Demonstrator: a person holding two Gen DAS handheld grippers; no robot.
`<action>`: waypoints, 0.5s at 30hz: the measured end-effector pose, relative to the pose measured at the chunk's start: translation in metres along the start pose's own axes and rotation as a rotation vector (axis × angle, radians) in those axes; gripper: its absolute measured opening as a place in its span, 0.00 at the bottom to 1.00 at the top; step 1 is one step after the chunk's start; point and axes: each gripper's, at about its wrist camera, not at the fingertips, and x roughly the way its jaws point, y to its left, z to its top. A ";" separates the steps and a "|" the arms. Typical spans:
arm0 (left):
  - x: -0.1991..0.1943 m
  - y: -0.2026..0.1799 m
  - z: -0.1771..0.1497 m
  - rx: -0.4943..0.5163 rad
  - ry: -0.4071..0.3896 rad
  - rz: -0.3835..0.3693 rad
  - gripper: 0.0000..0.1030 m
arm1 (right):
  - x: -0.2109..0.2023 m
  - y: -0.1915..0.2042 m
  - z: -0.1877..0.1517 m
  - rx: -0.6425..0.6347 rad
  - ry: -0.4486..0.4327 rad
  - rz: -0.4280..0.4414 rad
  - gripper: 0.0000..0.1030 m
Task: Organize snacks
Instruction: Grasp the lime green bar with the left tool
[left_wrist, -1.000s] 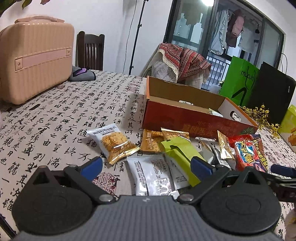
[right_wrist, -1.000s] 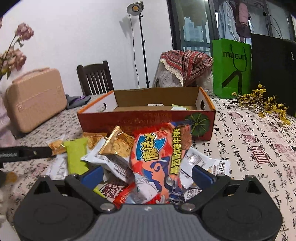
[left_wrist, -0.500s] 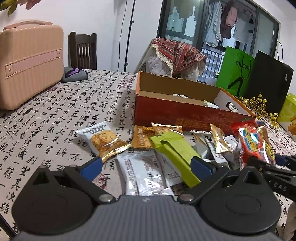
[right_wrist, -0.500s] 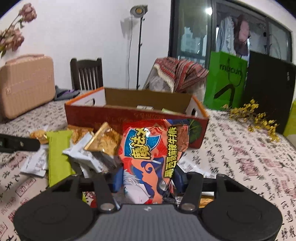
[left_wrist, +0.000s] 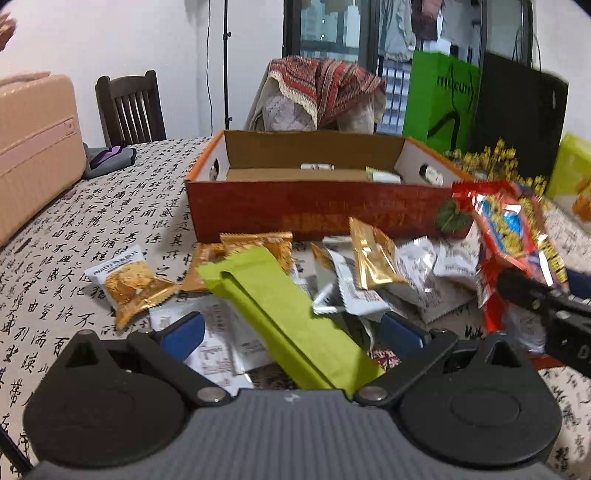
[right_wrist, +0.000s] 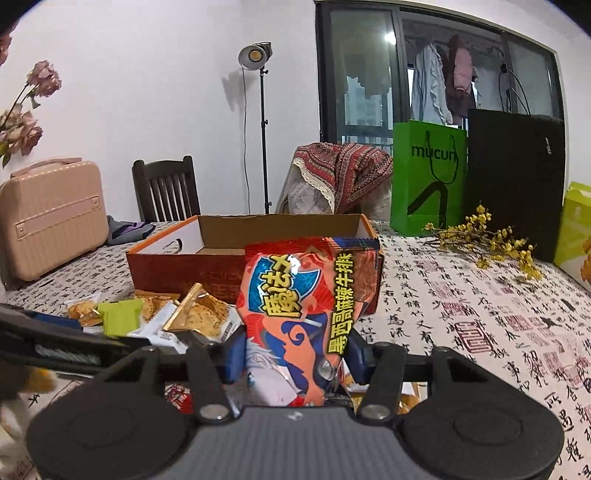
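Ok, right tongs (right_wrist: 291, 354) went from spread to pinching the red snack bag (right_wrist: 299, 314) by its lower end; bag now lifted upright off the pile, in front of the cardboard box (right_wrist: 221, 258). Left tongs (left_wrist: 291, 332) slid in over the green packet (left_wrist: 288, 317), jaws spread, nothing gripped. Pick looks done imo; next is prob dropping the bag into the box. Rest of snacks still loose on the tabletop (left_wrist: 74, 229).

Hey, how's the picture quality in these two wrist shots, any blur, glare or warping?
Left wrist view: motion blur smears the red snack bag and the cardboard box lettering; the green packet stays fairly crisp. Right wrist view: sharper, the red bag's print is readable, the studio lamp shows little flare; fisheye bends the window frame and darkens the corners.
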 end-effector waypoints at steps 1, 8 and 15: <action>0.002 -0.004 -0.001 0.005 0.007 0.008 1.00 | -0.001 -0.001 -0.001 0.004 -0.001 0.001 0.51; 0.013 0.001 -0.006 -0.008 0.048 0.074 1.00 | -0.003 -0.009 -0.003 0.030 -0.006 0.017 0.51; 0.008 0.026 -0.015 -0.031 0.050 0.088 1.00 | 0.002 -0.010 -0.008 0.039 0.007 0.039 0.51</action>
